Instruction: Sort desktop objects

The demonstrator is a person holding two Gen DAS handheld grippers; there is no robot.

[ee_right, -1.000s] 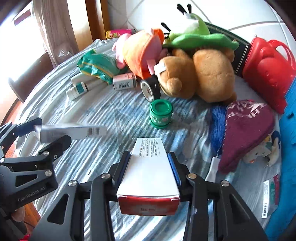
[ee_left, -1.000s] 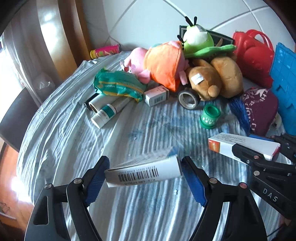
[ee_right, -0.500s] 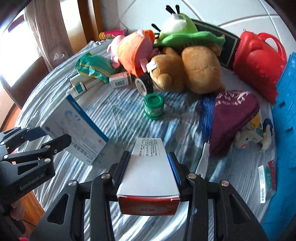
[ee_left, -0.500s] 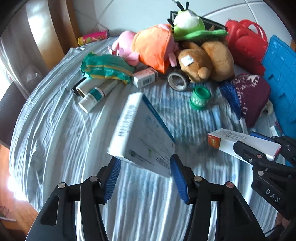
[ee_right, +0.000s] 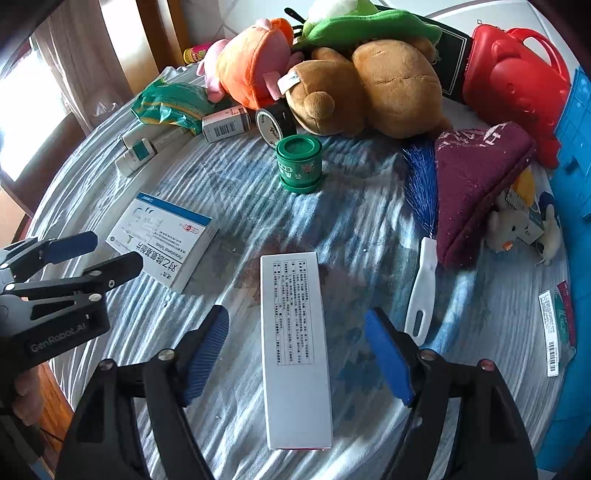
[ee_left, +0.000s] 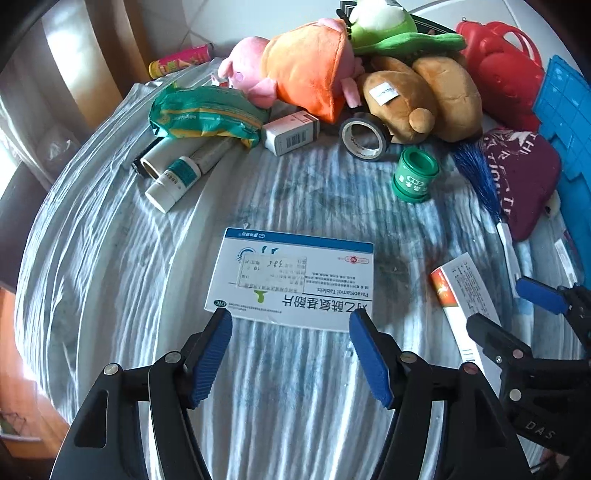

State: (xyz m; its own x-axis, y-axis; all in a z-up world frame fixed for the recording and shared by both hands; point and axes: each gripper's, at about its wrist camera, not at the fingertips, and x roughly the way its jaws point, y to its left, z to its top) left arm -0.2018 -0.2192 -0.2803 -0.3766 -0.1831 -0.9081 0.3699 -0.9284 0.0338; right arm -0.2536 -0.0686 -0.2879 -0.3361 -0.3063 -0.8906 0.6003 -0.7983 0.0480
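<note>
Both boxes lay flat on the striped cloth: the left gripper [ee_left: 290,321] and right gripper [ee_right: 297,330], jaws just opened and empty, ought to lift straight up without nudging the blue-edged tablet box [ee_left: 291,278] at frame centre or the long white box [ee_right: 293,347].

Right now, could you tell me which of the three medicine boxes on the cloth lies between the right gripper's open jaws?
The long white box with the red end. The blue-and-white paracetamol box lies in front of the left gripper, and the small barcode box sits by the plush toys.

Sunlit curtain [ee_right: 74,62] – white tiled wall [ee_left: 236,22] behind the table.
</note>
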